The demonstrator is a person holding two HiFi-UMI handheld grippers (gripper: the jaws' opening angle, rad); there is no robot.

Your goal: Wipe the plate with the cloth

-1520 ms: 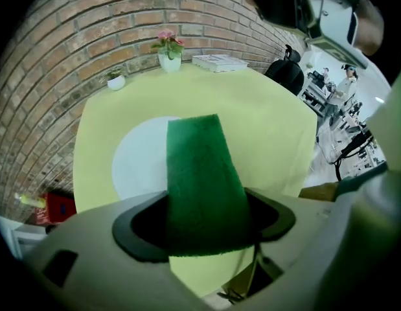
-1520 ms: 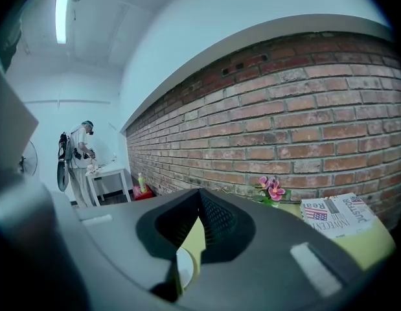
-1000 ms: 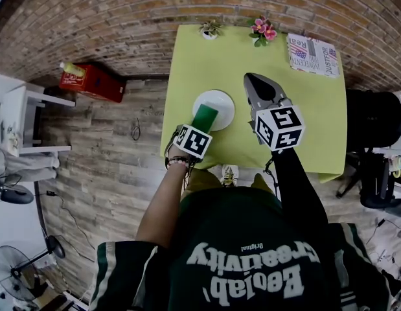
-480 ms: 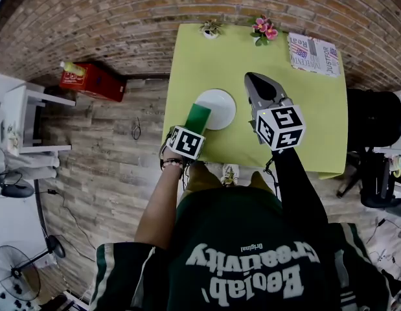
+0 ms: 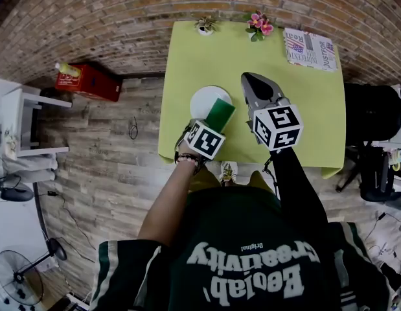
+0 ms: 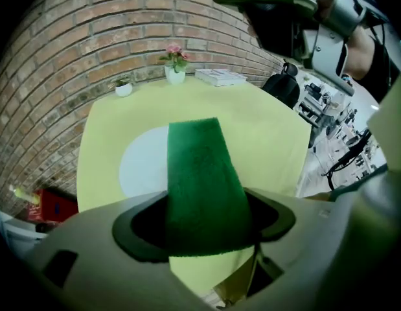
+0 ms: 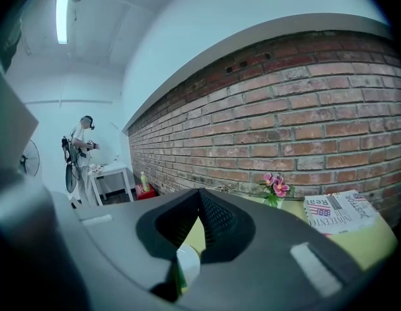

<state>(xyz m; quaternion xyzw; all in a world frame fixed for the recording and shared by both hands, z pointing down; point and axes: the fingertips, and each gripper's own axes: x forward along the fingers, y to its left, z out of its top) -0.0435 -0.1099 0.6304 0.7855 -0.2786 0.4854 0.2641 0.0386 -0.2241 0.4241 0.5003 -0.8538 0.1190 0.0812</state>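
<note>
A white plate (image 5: 204, 99) lies on the yellow-green table (image 5: 297, 89), toward its near left side. My left gripper (image 5: 216, 123) is shut on a green cloth (image 5: 221, 114), which reaches over the plate's near right edge. In the left gripper view the cloth (image 6: 200, 173) sticks out forward from the jaws, with the plate (image 6: 140, 164) just behind and left of it. My right gripper (image 5: 255, 86) hovers to the right of the plate, shut and holding nothing. In the right gripper view a slice of the plate (image 7: 189, 263) shows below the closed jaws.
Two small flower pots (image 5: 205, 26) (image 5: 259, 24) and a newspaper (image 5: 309, 47) sit along the table's far edge. A red box (image 5: 85, 81) and a white side table (image 5: 25, 118) stand on the floor at left, a black chair (image 5: 372, 118) at right.
My left gripper has swung the cloth rightward, from the plate's near left edge to its near right edge. The right gripper has stayed about where it was.
</note>
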